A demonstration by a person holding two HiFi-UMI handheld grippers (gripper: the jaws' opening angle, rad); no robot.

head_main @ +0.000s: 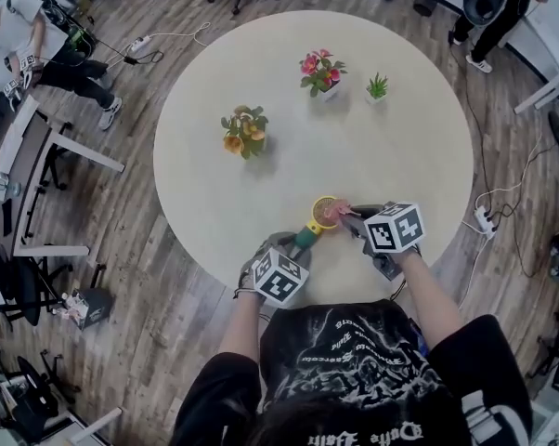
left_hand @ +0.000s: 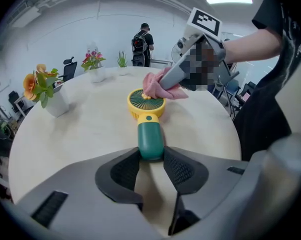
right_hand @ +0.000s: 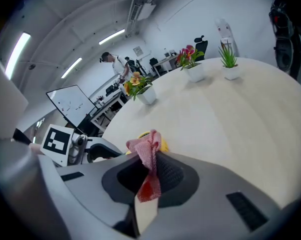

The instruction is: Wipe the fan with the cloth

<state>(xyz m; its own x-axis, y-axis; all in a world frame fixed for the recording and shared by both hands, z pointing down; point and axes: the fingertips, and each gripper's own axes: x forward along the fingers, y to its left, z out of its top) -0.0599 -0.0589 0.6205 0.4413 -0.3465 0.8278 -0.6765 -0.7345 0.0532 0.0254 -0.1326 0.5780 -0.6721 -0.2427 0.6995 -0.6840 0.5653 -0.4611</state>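
Note:
A small hand fan lies flat near the front edge of the round table (head_main: pixel 261 184). It has a yellow round head (left_hand: pixel 146 103) and a green handle (left_hand: pixel 150 141). My left gripper (left_hand: pixel 151 156) is shut on the end of that handle, and in the head view it (head_main: pixel 293 244) is just below the fan (head_main: pixel 322 214). My right gripper (right_hand: pixel 149 164) is shut on a pink cloth (right_hand: pixel 146 154), which rests against the right side of the fan's head (left_hand: pixel 163 86). From the right gripper's camera only a yellow sliver of the fan (right_hand: pixel 163 145) shows behind the cloth.
Three small pots stand further back on the table: orange flowers (head_main: pixel 245 130), pink flowers (head_main: pixel 322 71) and a green plant (head_main: pixel 377 86). Desks, chairs, floor cables and other people surround the table. My body is close against its front edge.

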